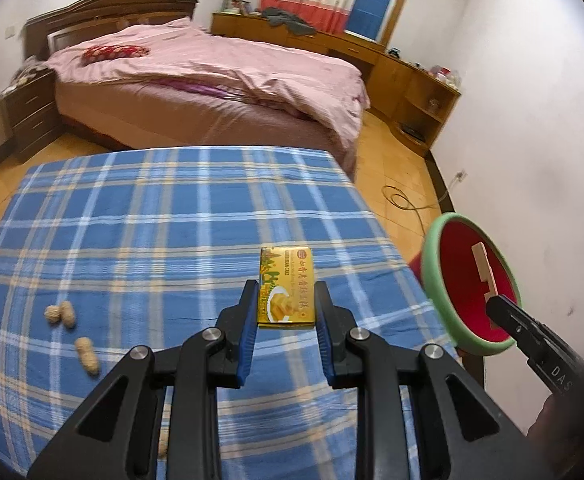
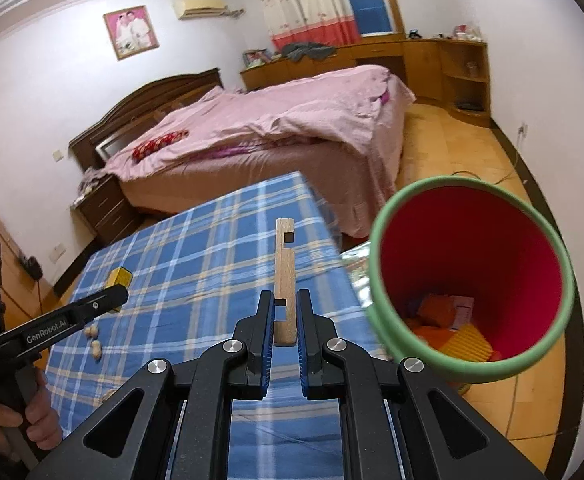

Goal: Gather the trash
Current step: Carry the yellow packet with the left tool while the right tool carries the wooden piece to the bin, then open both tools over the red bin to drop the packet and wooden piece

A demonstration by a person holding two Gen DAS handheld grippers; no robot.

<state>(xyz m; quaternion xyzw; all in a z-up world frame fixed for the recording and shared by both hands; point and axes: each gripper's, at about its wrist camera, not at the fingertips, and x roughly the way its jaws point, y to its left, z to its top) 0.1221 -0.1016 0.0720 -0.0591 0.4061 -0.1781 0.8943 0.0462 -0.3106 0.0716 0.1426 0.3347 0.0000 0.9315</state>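
Two grasps mid-collection: left hand-held gripper clenched on yellow box, right hand-held gripper gripping wooden strip; next, probably into bin, frame right.

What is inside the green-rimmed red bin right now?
In the right wrist view, the bin holds an orange ridged piece, an orange block and a pale pink packet at the bottom. The near rim hides the rest of the floor. The left wrist view shows only red wall.

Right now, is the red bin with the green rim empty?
No. In the right wrist view the bin already holds orange, yellow and pink scraps at its bottom.
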